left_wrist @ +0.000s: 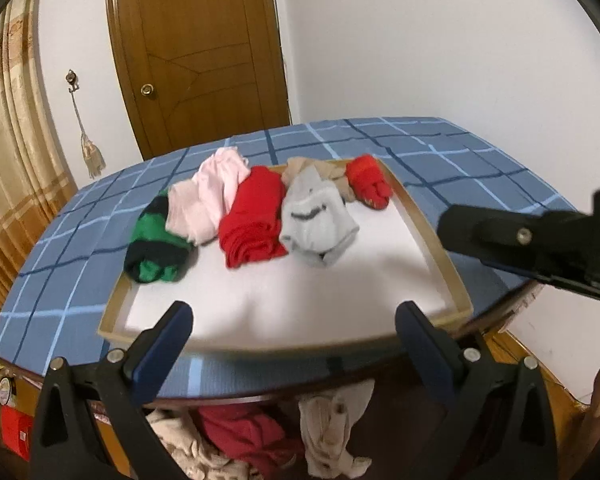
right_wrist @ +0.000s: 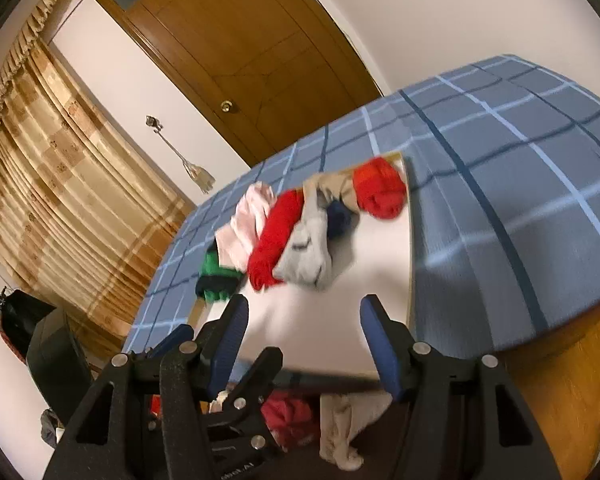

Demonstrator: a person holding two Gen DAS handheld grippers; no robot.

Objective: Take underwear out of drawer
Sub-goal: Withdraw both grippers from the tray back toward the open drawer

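Left wrist view: left gripper (left_wrist: 294, 322) has jaws wide apart, nothing btwn them, hovering over near edge of a white tray (left_wrist: 450, 280) on the blue checked bed (left_wrist: 460, 152). Underwear in a row across tray's far half: green/black pair (left_wrist: 156, 240) at left edge, pink (left_wrist: 208, 196), red (left_wrist: 252, 220), grey (left_wrist: 316, 220), small red pair (left_wrist: 368, 186) at far right corner. Below the bed edge, open drawer (left_wrist: 556, 396) w/ more clothes (left_wrist: 252, 436).

Right wrist view: right gripper (right_wrist: 302, 332) jaws partly apart, empty, above tray's near edge (right_wrist: 324, 344). Same row of underwear beyond; drawer clothes (right_wrist: 340, 420) below.

Glossy wooden door (left_wrist: 204, 52), matt checked cloth bedcover (left_wrist: 440, 148), wood-rimmed tray (left_wrist: 424, 216), soft knit underwear (left_wrist: 252, 216)
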